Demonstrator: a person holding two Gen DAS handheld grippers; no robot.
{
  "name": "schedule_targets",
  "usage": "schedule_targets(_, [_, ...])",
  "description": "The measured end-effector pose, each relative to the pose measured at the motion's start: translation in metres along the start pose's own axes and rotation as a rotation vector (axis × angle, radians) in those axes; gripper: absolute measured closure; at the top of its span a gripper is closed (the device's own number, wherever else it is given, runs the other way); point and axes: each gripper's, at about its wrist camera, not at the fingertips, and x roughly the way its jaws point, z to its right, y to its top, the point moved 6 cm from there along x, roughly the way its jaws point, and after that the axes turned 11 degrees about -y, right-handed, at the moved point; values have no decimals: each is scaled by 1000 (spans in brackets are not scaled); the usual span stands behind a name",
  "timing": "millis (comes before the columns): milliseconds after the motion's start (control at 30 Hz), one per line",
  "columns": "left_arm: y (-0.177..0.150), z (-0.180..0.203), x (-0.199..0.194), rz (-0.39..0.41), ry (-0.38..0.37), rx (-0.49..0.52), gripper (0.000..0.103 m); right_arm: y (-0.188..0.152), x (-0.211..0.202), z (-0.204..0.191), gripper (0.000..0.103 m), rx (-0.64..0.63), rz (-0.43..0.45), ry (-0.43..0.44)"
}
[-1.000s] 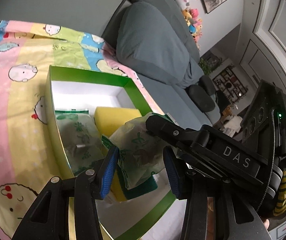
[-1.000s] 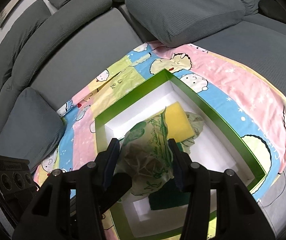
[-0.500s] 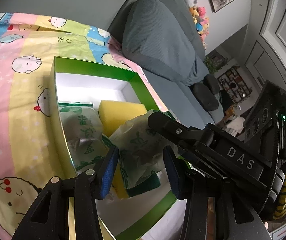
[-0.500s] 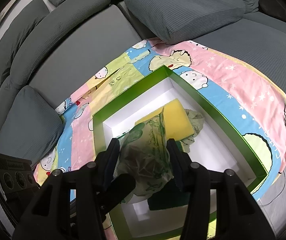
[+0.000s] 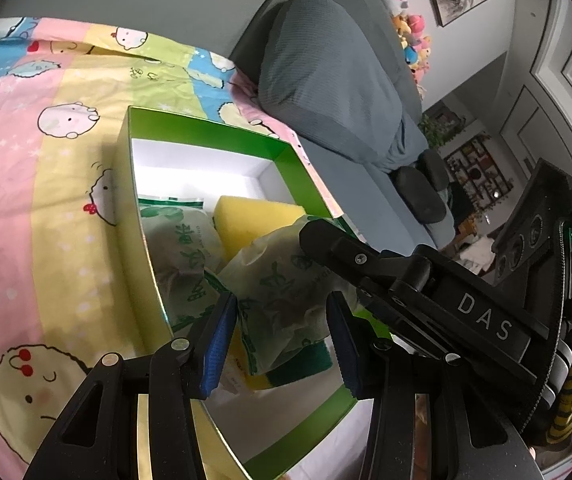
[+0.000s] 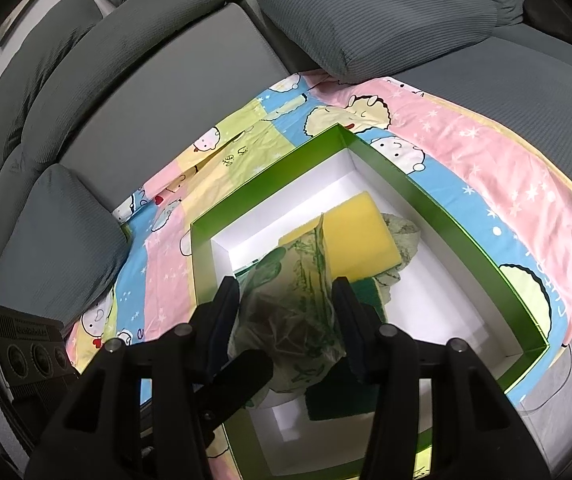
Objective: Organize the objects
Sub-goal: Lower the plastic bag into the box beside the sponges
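Note:
A crinkly packet with green print (image 5: 281, 296) hangs over the green box (image 5: 213, 128), which is white inside. My left gripper (image 5: 279, 342) is shut on the packet's lower part, blue pads against both sides. My right gripper (image 6: 286, 316) is shut on the same packet (image 6: 290, 312) from above; one of its fingers (image 5: 346, 252) lies across the packet's top. A left finger (image 6: 241, 372) shows under the packet. Inside the box (image 6: 446, 208) lie a yellow sponge (image 6: 358, 240) with a dark green scouring side (image 6: 342, 396) and a second packet (image 5: 177, 248).
The box sits on a pastel cartoon blanket (image 5: 45, 200) spread over a grey sofa seat (image 6: 189, 80). Grey cushions lie beyond the box (image 6: 366, 12) and beside it (image 6: 53, 232). Plush toys (image 5: 410, 40) sit on the sofa back.
The left wrist view has rolled slightly, so the box sits a little differently in it. Both grippers stay where they were with the packet between their fingers.

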Motion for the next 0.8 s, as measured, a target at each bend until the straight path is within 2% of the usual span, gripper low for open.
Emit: schedule_targets(800, [-1, -13, -7, -8, 56, -23, 56, -5, 8, -8, 57, -15, -19, -16])
